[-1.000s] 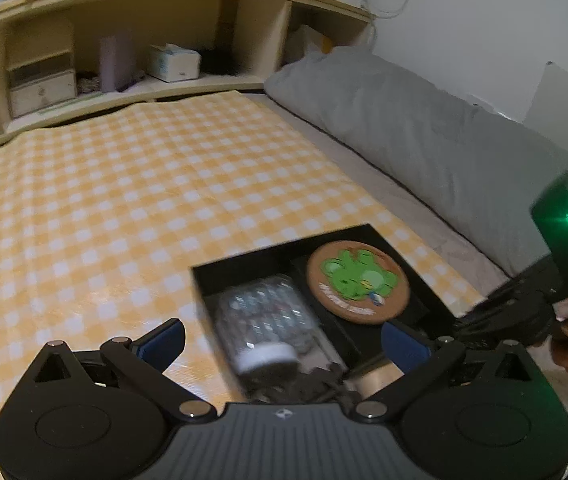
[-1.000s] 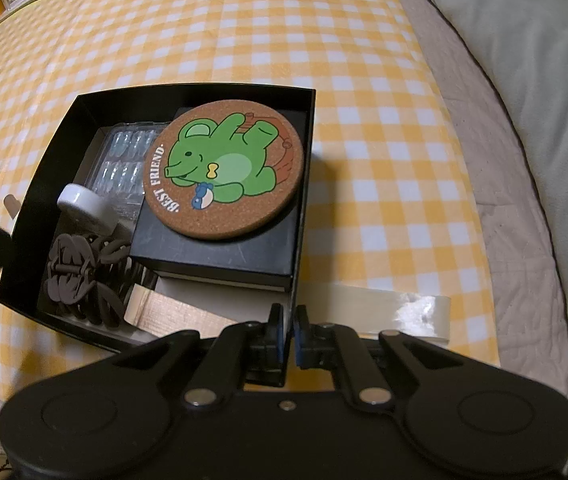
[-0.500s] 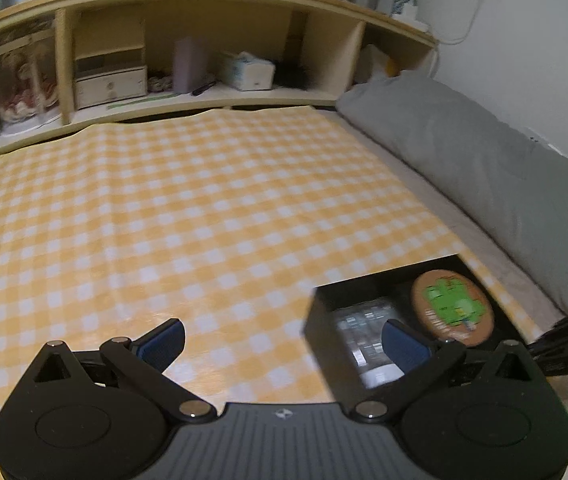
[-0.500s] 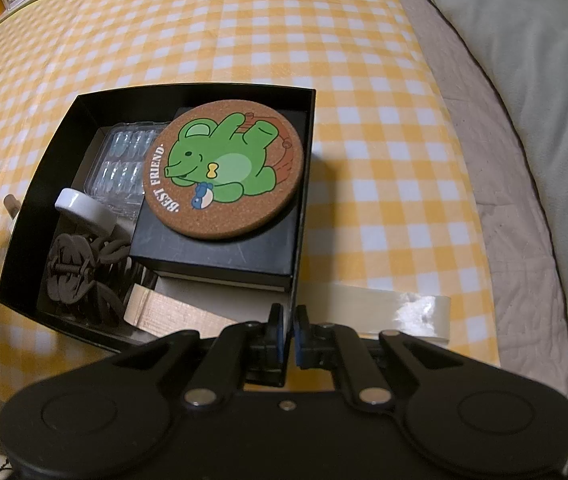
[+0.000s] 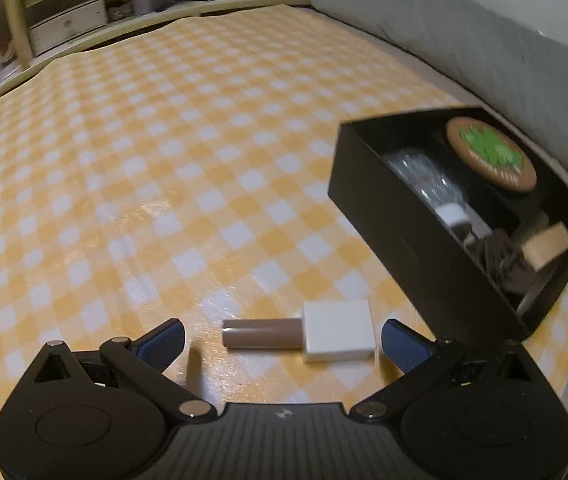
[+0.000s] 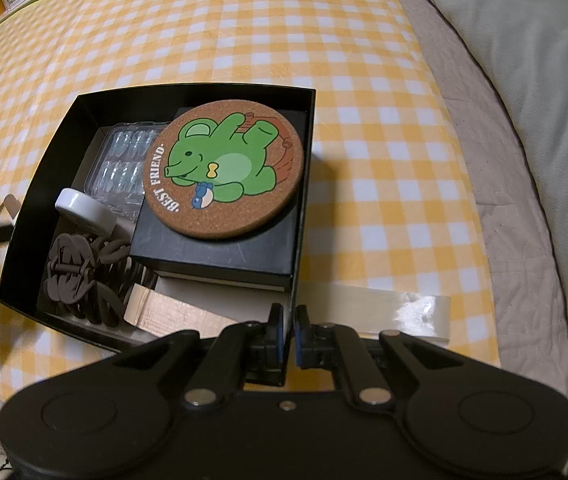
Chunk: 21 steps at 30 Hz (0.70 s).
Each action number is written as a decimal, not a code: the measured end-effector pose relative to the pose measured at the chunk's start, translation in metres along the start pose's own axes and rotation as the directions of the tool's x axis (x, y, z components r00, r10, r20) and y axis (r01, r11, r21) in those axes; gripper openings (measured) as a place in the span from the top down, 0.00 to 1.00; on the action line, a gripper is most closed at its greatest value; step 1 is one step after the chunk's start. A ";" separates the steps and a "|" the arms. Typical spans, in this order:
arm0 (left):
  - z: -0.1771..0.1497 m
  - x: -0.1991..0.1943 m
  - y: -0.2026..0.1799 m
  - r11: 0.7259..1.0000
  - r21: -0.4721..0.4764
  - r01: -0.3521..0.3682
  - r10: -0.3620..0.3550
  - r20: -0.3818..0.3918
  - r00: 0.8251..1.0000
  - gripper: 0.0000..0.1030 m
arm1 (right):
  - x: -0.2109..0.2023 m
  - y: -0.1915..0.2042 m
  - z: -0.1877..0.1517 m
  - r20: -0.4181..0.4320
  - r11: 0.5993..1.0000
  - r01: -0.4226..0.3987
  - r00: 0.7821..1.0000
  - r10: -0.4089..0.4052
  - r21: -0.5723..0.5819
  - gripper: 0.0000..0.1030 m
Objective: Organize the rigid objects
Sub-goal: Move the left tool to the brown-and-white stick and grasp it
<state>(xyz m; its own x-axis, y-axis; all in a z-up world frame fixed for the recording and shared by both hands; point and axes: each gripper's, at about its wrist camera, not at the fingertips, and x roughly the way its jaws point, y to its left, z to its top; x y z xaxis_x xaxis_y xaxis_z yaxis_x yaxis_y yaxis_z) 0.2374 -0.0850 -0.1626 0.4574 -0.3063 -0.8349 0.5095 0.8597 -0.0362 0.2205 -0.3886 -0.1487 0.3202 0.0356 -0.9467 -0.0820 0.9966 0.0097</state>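
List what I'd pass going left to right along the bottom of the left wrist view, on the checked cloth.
Left blue fingertip → brown tube → its white square cap → right blue fingertip → black box, all on the yellow checked cloth.

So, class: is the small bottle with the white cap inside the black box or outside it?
Outside. The bottle lies on its side on the checked cloth, beside the box.

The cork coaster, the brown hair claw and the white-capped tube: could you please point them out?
Cork coaster (image 6: 225, 172), right wrist view, green animal print.
Brown hair claw (image 6: 71, 276), right wrist view, spring hinge.
White-capped tube (image 5: 338, 330), left wrist view, white cap.
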 end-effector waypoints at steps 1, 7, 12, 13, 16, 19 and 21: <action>-0.001 0.001 -0.002 1.000 0.010 -0.001 0.001 0.007 1.000 0.00 | 0.000 0.000 0.000 0.000 1.000 0.000 1.000 0.000 0.000 0.94; -0.007 0.005 -0.009 0.998 0.055 -0.037 0.034 0.041 0.999 0.00 | 0.000 0.000 0.000 0.000 1.000 -0.001 1.000 0.001 -0.001 0.94; -0.008 0.007 0.006 0.997 0.022 -0.079 0.077 0.056 0.995 0.00 | 0.000 0.000 0.000 0.000 1.000 0.000 1.000 0.000 -0.002 0.94; -0.009 0.006 0.009 0.996 0.015 -0.082 0.081 0.061 0.995 0.00 | 0.000 0.000 0.000 -0.001 1.000 0.000 1.000 0.000 -0.002 0.94; -0.011 0.002 0.015 0.998 0.021 -0.066 0.064 0.101 0.993 0.00 | 0.001 0.000 0.000 -0.005 1.000 0.005 1.000 -0.005 -0.012 0.94; -0.010 0.002 0.013 0.998 0.055 -0.042 0.034 0.134 0.990 0.00 | 0.001 0.000 0.000 -0.006 1.000 0.005 1.000 -0.005 -0.012 0.94; -0.007 0.006 0.010 0.996 0.090 -0.013 0.001 0.133 0.991 0.07 | 0.001 0.000 0.000 -0.007 1.000 0.006 1.000 -0.006 -0.014 0.94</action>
<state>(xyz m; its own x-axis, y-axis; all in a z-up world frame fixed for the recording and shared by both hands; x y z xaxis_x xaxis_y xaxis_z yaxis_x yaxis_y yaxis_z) 0.2402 -0.0754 -0.1722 0.5511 -0.3569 -0.7542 0.5666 0.8236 0.0242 0.2211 -0.3883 -0.1499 0.3145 0.0291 -0.9488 -0.0936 0.9956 -0.0005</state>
